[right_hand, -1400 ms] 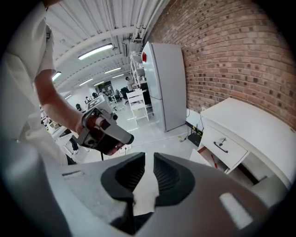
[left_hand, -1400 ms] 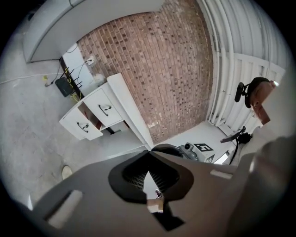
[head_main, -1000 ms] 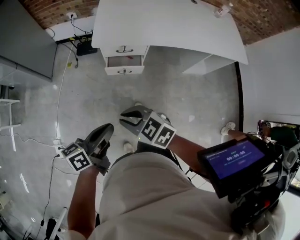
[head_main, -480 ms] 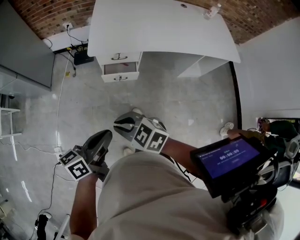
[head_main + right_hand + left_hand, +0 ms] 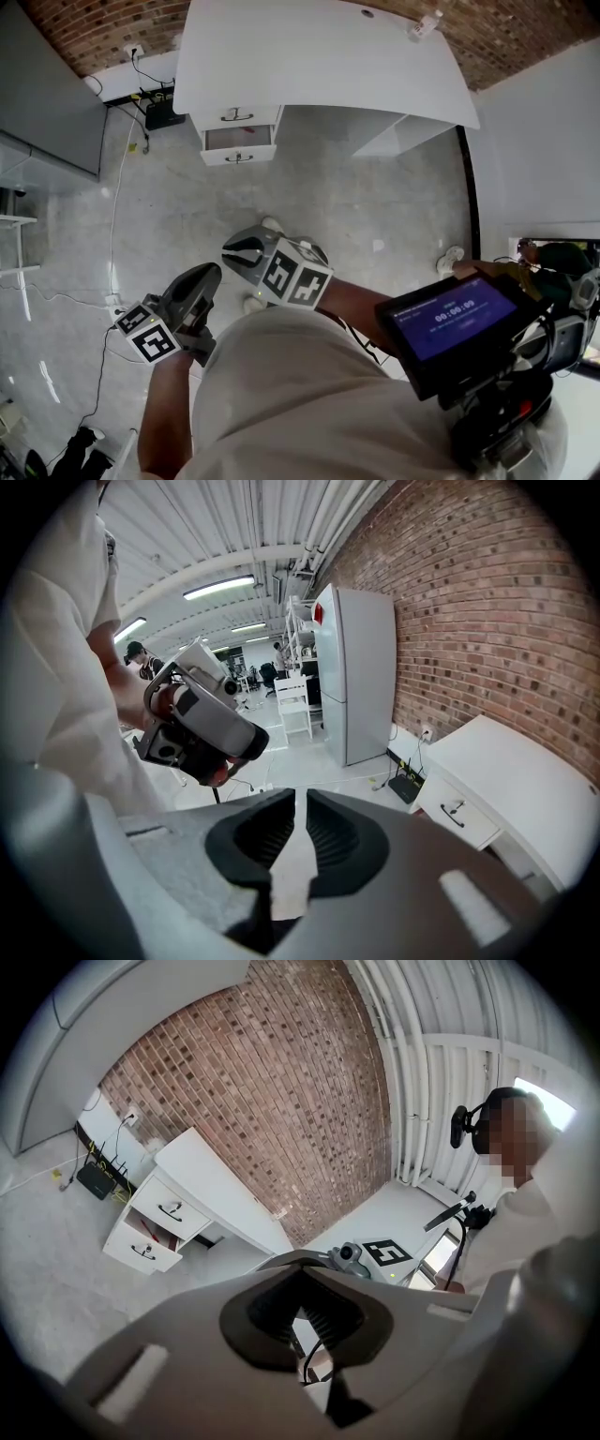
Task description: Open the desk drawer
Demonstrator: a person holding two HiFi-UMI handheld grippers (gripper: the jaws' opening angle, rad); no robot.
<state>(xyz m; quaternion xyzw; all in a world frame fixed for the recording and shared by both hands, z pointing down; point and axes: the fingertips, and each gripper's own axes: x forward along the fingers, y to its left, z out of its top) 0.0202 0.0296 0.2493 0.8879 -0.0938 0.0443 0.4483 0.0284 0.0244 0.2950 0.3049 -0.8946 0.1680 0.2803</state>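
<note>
A white desk [image 5: 319,56] stands by the brick wall, well away from both grippers. Its upper drawer [image 5: 236,116] is closed. The lower drawer [image 5: 238,155] stands pulled out, with something red inside. The left gripper view shows both drawers, upper [image 5: 171,1209] and lower [image 5: 141,1249]. My left gripper [image 5: 208,274] hangs near my body, its jaws meeting at the tips [image 5: 300,1271], empty. My right gripper [image 5: 236,251] is beside it, with a narrow slit between its jaws [image 5: 300,799] and nothing held. The right gripper view shows the desk [image 5: 506,771] at right.
A black box with cables [image 5: 164,112] lies left of the desk. A grey cabinet [image 5: 47,84] stands further left. A small bottle [image 5: 424,23] is on the desk top. A rig with a blue screen [image 5: 450,319] hangs at my right side.
The desk has drifted slightly up and left in the head view. Both grippers have shifted a little left with my body. The lower drawer stands pulled out as before.
</note>
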